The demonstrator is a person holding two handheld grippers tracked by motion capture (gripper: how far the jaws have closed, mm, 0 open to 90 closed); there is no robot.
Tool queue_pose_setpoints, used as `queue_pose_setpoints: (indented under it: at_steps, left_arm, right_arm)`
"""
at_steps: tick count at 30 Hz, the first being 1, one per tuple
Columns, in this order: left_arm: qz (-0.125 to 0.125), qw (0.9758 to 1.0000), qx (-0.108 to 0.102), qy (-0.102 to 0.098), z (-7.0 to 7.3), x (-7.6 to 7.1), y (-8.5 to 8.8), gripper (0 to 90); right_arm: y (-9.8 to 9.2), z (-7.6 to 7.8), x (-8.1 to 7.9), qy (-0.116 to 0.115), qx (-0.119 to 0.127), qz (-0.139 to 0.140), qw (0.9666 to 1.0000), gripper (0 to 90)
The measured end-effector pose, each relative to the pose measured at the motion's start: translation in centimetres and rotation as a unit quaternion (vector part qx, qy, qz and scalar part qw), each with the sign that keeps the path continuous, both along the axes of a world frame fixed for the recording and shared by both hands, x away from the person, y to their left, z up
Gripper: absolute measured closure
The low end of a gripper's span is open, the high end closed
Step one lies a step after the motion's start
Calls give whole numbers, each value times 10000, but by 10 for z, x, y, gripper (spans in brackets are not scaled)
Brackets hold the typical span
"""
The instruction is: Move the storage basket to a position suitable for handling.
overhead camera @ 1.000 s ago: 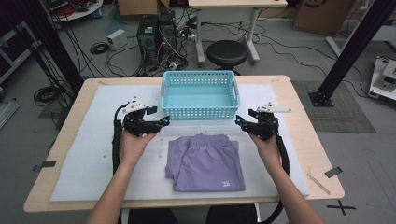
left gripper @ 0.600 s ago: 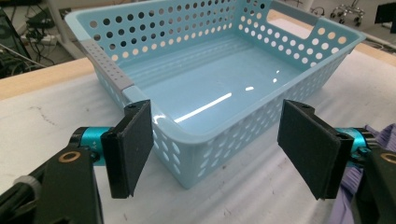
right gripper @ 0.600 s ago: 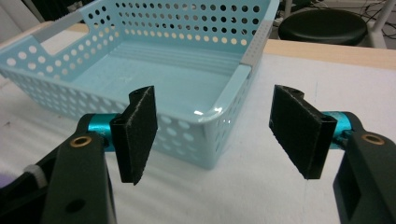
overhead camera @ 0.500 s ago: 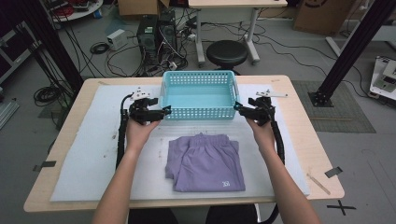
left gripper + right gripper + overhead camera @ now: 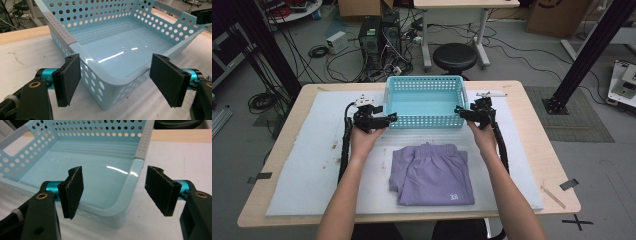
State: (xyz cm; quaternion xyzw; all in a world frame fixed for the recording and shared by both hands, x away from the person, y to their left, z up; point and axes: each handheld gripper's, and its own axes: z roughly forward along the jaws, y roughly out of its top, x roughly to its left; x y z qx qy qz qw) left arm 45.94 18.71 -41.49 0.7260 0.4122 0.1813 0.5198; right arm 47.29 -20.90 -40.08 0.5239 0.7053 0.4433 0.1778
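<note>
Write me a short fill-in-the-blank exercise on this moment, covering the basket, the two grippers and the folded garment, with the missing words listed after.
1. The light blue basket holds ____.
2. The left gripper has its jaws ____, one on each side of the basket's near corner.
3. The right gripper straddles a basket corner with pads that ____ touch it.
4. The folded shorts are ____ in colour and lie on the white mat.

Missing words: nothing; open; do not; purple

Looks like a robotics lab — computer towers [image 5: 379,30] and tangled cables [image 5: 319,52] on the floor beyond the table's far edge, black rig struts [image 5: 592,47], cardboard boxes [image 5: 557,15] — no home.
</note>
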Motion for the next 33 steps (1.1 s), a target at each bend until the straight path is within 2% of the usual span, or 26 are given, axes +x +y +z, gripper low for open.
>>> queue_pose_setpoints:
  at_steps: [3,8,9,12,16,17,28,33]
  left_arm:
    - [-17,10000,48,63,-1,0,0,242]
    - [-131,9998,94,142,-4,1,-5,239]
    - [-189,9995,149,179,-5,1,-8,241]
    - [-100,9992,337,166,-5,0,-13,212]
    - [-125,9993,275,216,-4,0,-11,225]
    - [-168,9992,258,242,-4,-1,-10,254]
    - [-336,9978,461,337,2,-9,-16,257]
    - [-465,9963,613,377,4,-17,-20,249]
  right_arm:
    - [4,-1,-1,-13,-77,-16,10000,320]
    - [3,0,-1,32,-47,4,10000,339]
    - [3,0,-1,41,-9,7,10000,340]
    - [1,-1,-2,85,148,2,9999,349]
    - [-2,-1,-4,98,207,66,9997,373]
    - [-3,-1,-5,90,201,79,9997,385]
    - [-10,-1,-16,45,247,108,9996,388]
    - [-17,-2,-25,55,376,106,9992,388]
